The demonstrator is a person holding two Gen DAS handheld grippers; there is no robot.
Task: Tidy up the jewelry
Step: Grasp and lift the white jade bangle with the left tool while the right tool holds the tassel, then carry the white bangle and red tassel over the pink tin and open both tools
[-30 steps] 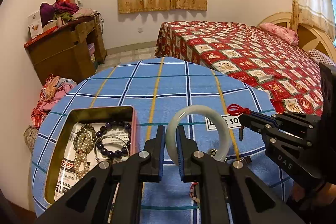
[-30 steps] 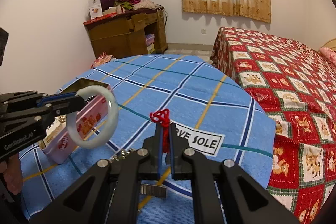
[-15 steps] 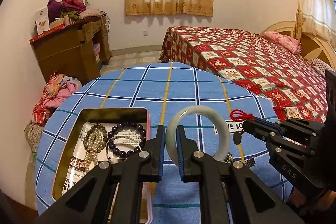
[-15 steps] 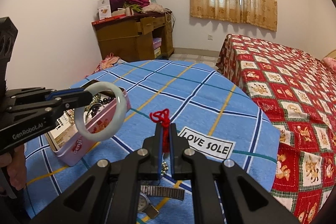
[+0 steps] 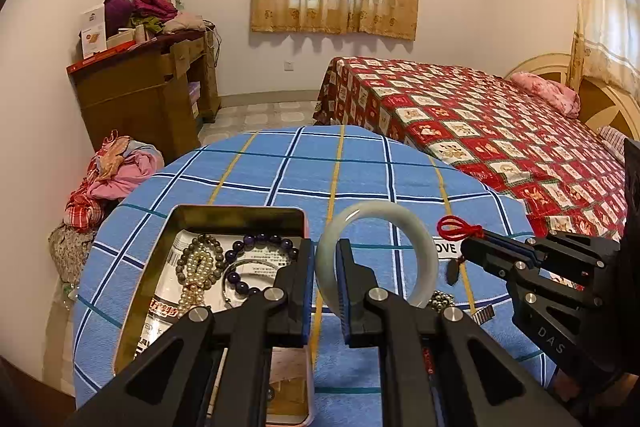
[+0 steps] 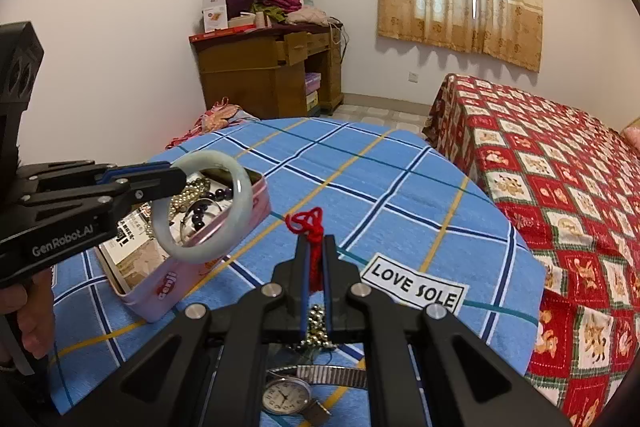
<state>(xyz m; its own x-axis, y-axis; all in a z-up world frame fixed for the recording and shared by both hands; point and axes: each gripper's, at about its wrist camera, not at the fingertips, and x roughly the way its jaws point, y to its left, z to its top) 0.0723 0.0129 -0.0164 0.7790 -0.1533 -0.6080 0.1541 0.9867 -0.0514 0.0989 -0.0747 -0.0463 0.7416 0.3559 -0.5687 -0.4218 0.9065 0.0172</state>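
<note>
Inspecting the scene, all places referred to the tin:
Tin [image 5: 236,215]: open, rectangular, pink-walled, resting on the blue checked tablecloth [image 5: 360,179]; its long axis runs away from the left wrist camera.
Tin contents: pearl strand [image 5: 196,275], dark bead bracelet [image 5: 260,241] and a thin metal bangle [image 5: 240,267] lying on printed paper inside.
Left gripper [image 5: 325,281]: raised just right of the tin's right wall; jaws nearly closed, clamped across the band of the jade bangle.
Jade bangle [image 5: 416,239]: pale green-white ring, held clear of the cloth, standing upright on edge; in the left wrist view its opening faces the camera. In the right wrist view the jade bangle [image 6: 240,195] hangs over the tin's near corner, off the tip of the left gripper [image 6: 176,181], with the beads visible through its opening.
Right gripper [image 6: 316,259]: to the right of the tin, well apart from it; jaws nearly shut, pinching the red cord.
Red cord [image 6: 306,223]: knotted loop standing up out of the fingertips, pointing upward and away from the right wrist camera. In the left wrist view the red cord [image 5: 456,227] points toward the tin; a small dark pendant [image 5: 452,273] hangs beneath the right gripper [image 5: 470,247].
Right of the tin, on the cloth: "LOVE SOLE" label [image 6: 414,287], metal bead cluster [image 6: 316,323], wristwatch [image 6: 286,395].
</note>
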